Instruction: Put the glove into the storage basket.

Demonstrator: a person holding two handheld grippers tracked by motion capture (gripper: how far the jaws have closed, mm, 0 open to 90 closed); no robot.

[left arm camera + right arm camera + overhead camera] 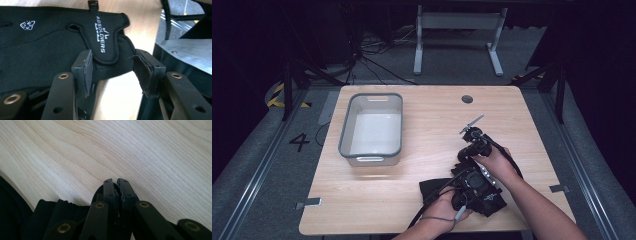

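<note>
Left tool (112,72) open, its jaws straddling the wrist tab of a black fabric glove (50,42) lying flat on the pale wooden surface (120,100), likely lining up a pinch there. Right tool (117,185) closed, seemingly pinching black cloth (57,206), perhaps to steady it. Grey plastic tub (371,129) stands well apart.

The wooden table (377,200) is seen whole from above and from the near side in the high view, facing forward and down. In the left gripper view the table (140,15) is looked at closely across a black glove (50,47). In the right gripper view the tabletop (125,150) is seen from very near.
</note>
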